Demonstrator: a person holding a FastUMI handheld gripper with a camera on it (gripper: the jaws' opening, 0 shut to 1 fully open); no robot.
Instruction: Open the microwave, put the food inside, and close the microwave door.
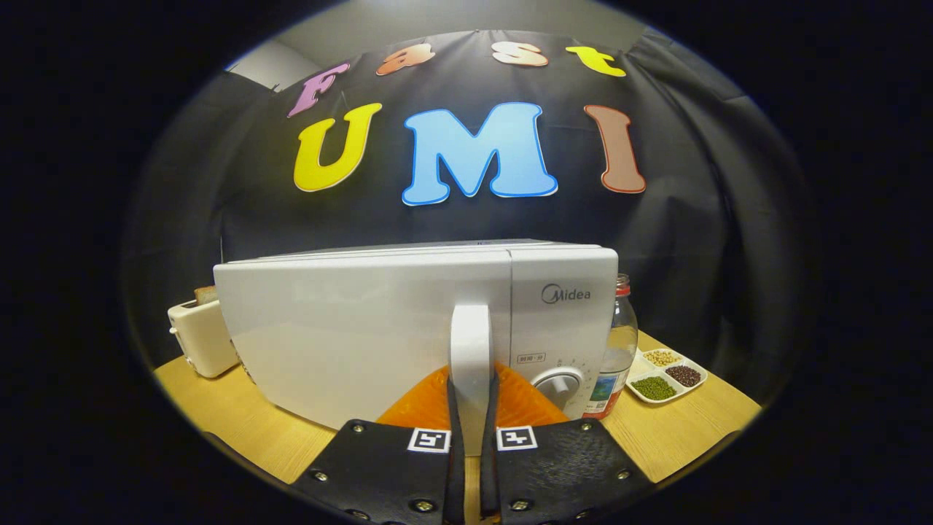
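Clearly the task is at its start: the gripper [471,437] has both fingers pressed on the white door handle [470,350] of the microwave [364,328], whose door looks closed or barely cracked. Something orange, perhaps the food [525,405], sits low just behind the handle. Opening, loading and closing all remain. A toaster [200,335], a jar [619,343] and a bean tray [667,375] flank the oven.

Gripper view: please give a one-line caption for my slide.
Gripper shut on the closed microwave's white door handle.
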